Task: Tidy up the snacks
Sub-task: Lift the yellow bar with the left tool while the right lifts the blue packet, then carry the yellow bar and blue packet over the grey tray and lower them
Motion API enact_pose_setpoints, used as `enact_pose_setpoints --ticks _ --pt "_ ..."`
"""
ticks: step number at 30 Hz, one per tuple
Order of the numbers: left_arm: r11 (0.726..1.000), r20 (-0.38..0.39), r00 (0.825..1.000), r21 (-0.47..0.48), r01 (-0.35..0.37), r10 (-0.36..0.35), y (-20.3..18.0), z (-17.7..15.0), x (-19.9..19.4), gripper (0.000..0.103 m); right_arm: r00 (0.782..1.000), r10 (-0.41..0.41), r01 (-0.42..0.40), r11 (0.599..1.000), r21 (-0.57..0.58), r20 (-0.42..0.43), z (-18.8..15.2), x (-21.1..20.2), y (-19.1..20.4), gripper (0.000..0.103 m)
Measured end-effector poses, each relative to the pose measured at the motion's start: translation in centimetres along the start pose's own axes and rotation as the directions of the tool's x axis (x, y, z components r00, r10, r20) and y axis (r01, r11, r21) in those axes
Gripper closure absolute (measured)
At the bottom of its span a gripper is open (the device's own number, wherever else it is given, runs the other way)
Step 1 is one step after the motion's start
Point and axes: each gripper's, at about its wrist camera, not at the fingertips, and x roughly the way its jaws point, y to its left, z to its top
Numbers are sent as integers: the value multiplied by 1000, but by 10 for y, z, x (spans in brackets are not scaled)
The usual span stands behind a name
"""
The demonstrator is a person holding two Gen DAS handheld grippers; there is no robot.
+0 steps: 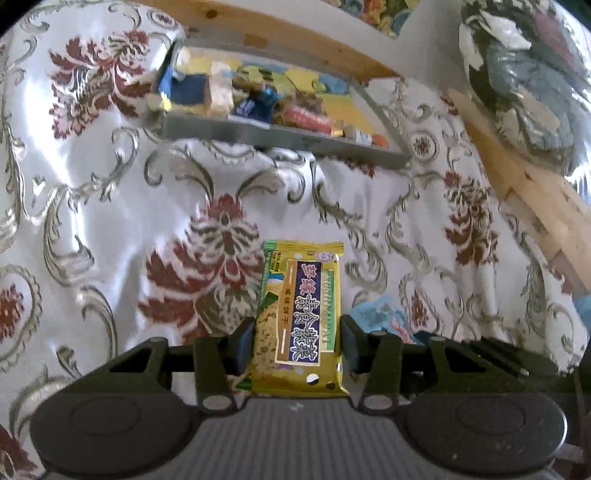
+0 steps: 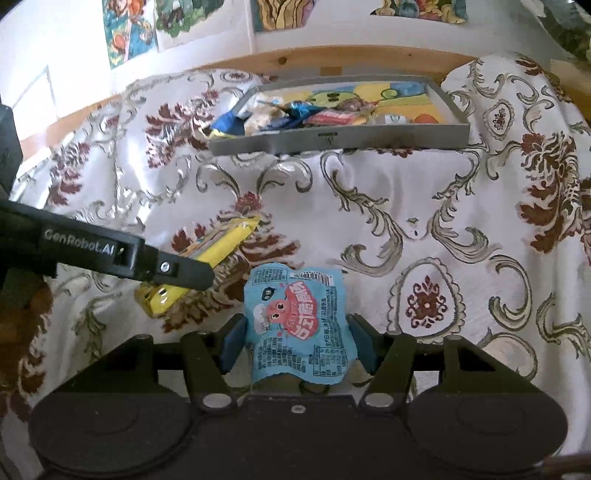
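Note:
My left gripper [image 1: 297,341] is shut on a yellow-green biscuit packet [image 1: 301,314], held just above the floral cloth. The same packet [image 2: 218,251] and the left gripper's finger [image 2: 184,273] show in the right wrist view at the left. My right gripper [image 2: 295,341] is shut on a light blue snack packet [image 2: 299,321] with a red cartoon. The blue packet's corner [image 1: 380,317] shows to the right of the left gripper. A grey tray [image 1: 280,134] holding several snacks sits at the far side of the cloth; in the right wrist view the tray [image 2: 340,138] is straight ahead.
A floral cloth [image 2: 424,229] covers the surface. A wooden rail [image 1: 524,184] runs along the back and right edges. A plastic-wrapped bundle [image 1: 528,85] lies at the far right. Colourful pictures [image 2: 129,29] hang on the wall behind.

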Motion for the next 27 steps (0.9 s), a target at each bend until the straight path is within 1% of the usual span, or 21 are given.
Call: enact_pose_setpoints --ticks 5,10,13,17,20,27 --pt "1000 53 998 1 -19 19 0 30 0 52 999 15 -15 1000 -6 30 14 3 -1 40" --pt "997 104 993 55 -55 50 -4 67 6 52 997 28 -26 999 -37 68 43 9 -9 40" --pt "996 131 990 64 -67 58 -6 87 9 52 994 27 -21 998 -58 101 64 9 -18 40" --pt "994 147 987 80 -76 64 -9 112 19 52 991 16 -4 996 -92 133 93 10 -31 40" --pt "991 171 982 94 -96 79 -13 130 26 52 989 -3 20 993 -112 149 114 15 -40 40" --pt "987 196 976 111 -120 97 -21 170 45 51 982 -12 31 995 -100 189 152 30 -54 40"
